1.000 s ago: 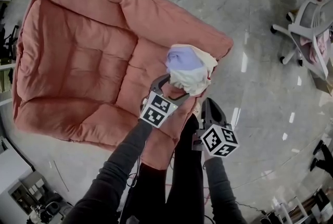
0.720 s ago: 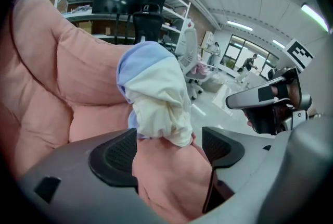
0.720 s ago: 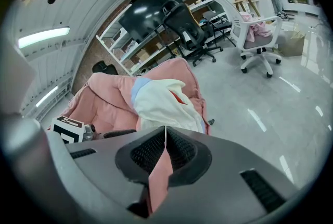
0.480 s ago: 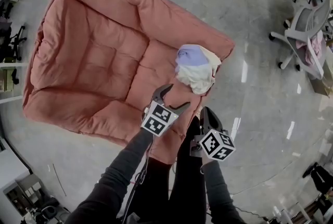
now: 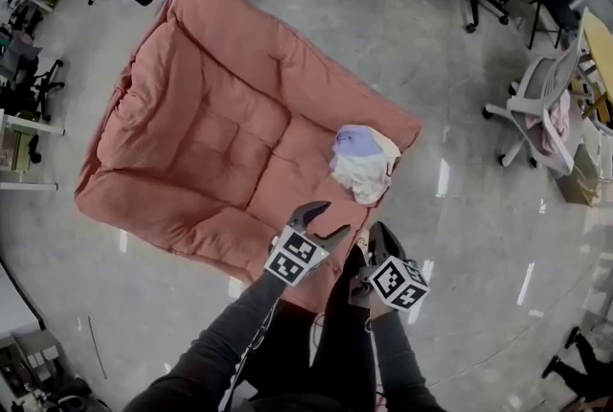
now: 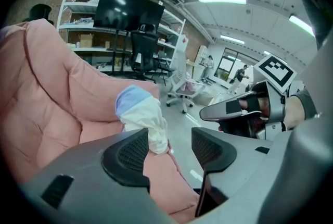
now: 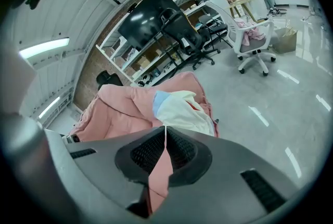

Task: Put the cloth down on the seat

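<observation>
From the head view, both my grippers had pulled back and up from the cloth [image 5: 364, 161], which a second before sat right at my left gripper [image 5: 331, 218]. It now lay bunched on the seat [image 5: 211, 142], at its near right corner, apart from both tools. I judged the putting-down done. That corner was close to the cushion's edge, so the cloth had little margin there, while bare floor [image 5: 460, 238] lay open to the right, before the office chair [image 5: 536, 113].

In the left gripper view, my left jaws stood spread and had just been narrowing, with nothing between them. The cloth rested beyond them on the pink cushion.

In the right gripper view, my right gripper [image 7: 165, 137] had its jaws pressed together, empty. The cloth sat ahead, untouched, with clear floor on its right.
</observation>
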Available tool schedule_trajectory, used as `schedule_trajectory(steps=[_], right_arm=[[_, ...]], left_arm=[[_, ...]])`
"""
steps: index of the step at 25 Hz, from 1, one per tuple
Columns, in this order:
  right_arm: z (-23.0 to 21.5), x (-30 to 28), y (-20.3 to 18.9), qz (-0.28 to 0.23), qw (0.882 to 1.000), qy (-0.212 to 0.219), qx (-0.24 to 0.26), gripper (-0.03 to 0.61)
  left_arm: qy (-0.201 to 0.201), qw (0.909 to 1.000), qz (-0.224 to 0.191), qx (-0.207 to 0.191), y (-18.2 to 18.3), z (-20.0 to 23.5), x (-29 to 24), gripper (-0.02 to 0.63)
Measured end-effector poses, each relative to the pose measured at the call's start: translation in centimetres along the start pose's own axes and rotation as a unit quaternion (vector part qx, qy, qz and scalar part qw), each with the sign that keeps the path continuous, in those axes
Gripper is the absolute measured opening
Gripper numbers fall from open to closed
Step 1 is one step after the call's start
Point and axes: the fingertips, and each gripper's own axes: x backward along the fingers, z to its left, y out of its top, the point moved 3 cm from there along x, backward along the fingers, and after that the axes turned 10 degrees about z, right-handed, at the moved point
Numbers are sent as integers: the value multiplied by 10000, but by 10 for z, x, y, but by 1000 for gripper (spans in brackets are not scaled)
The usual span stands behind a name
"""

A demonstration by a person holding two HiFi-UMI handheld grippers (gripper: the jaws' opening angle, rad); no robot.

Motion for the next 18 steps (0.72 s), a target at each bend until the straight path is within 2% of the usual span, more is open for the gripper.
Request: schedule_trajectory(steps=[8,12,18], right_arm=[[40,29,1,164,9993,313,131,12],[67,38,-2,367,9968,568,437,12],[118,54,3,386,9914,832,935,12]], left_arm=[[47,9996,-226,156,11,-14,49,158],[126,9994,-247,212,10,-17,74,117],[447,9969,-545,337,5,-18,117,44]])
